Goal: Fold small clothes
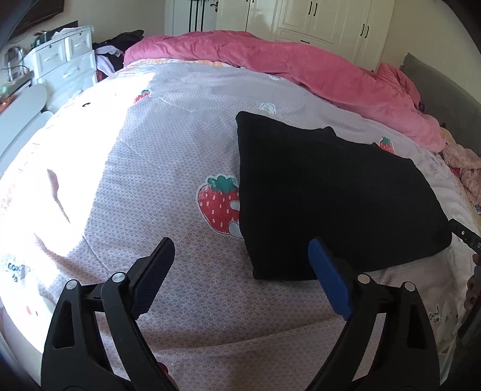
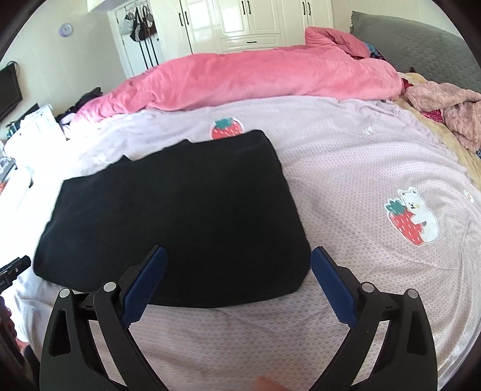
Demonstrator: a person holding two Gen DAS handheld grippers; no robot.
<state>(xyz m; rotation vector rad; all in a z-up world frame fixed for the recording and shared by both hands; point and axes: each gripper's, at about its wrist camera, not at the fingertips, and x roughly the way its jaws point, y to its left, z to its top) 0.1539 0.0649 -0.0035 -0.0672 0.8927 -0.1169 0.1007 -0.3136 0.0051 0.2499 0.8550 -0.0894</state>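
A black garment [image 1: 330, 198] lies folded flat on the lilac strawberry-print bedspread [image 1: 150, 168]. In the left wrist view it fills the right half. My left gripper [image 1: 242, 264] is open and empty, just in front of the garment's near left corner, with its blue right pad [image 1: 327, 276] over the near hem. In the right wrist view the garment [image 2: 168, 216] lies centre-left. My right gripper [image 2: 237, 270] is open and empty, astride the garment's near right corner.
A rolled pink duvet [image 2: 255, 78] runs along the far side of the bed. A pink fluffy garment [image 2: 448, 111] lies at the far right by the grey headboard [image 2: 421, 51]. White drawers [image 1: 66, 60] stand left of the bed. White wardrobes [image 2: 249, 21] line the back wall.
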